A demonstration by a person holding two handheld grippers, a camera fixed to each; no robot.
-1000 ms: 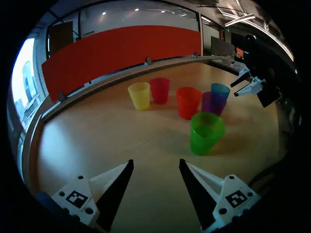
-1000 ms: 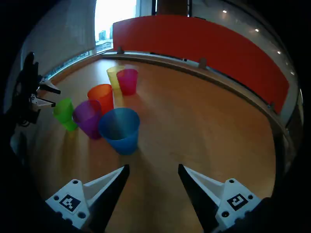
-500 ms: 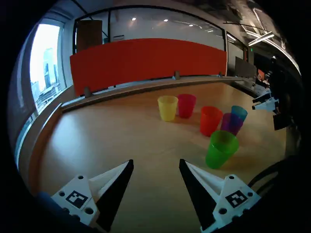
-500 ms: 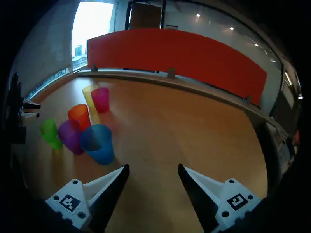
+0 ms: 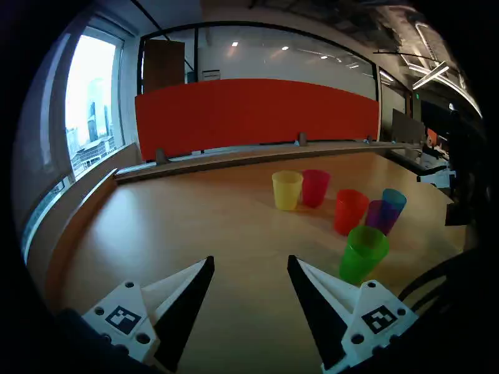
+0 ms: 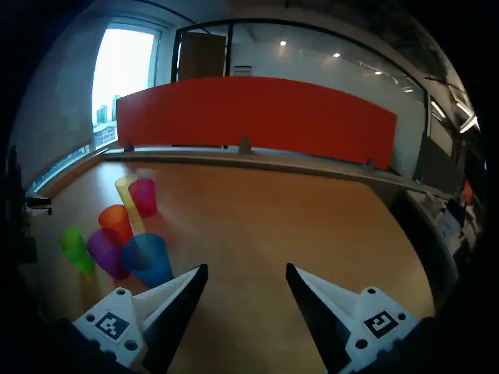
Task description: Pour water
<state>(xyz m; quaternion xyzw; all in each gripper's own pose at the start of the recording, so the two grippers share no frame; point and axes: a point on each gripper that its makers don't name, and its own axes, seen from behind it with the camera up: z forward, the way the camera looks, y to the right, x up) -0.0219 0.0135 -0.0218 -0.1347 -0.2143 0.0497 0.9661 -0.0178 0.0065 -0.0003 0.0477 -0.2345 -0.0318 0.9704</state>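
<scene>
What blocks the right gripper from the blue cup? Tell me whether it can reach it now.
Probably yes. The right gripper is open and the blue cup stands nearest, just left of its fingers, nothing in front. The purple cup crowds its left side, so a grasp might nudge it.

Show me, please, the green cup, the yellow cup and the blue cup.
green cup (image 5: 360, 265): left gripper view, side wall.
yellow cup (image 5: 287, 194): left gripper view, side wall.
blue cup (image 6: 153, 269): right gripper view, side wall.
</scene>
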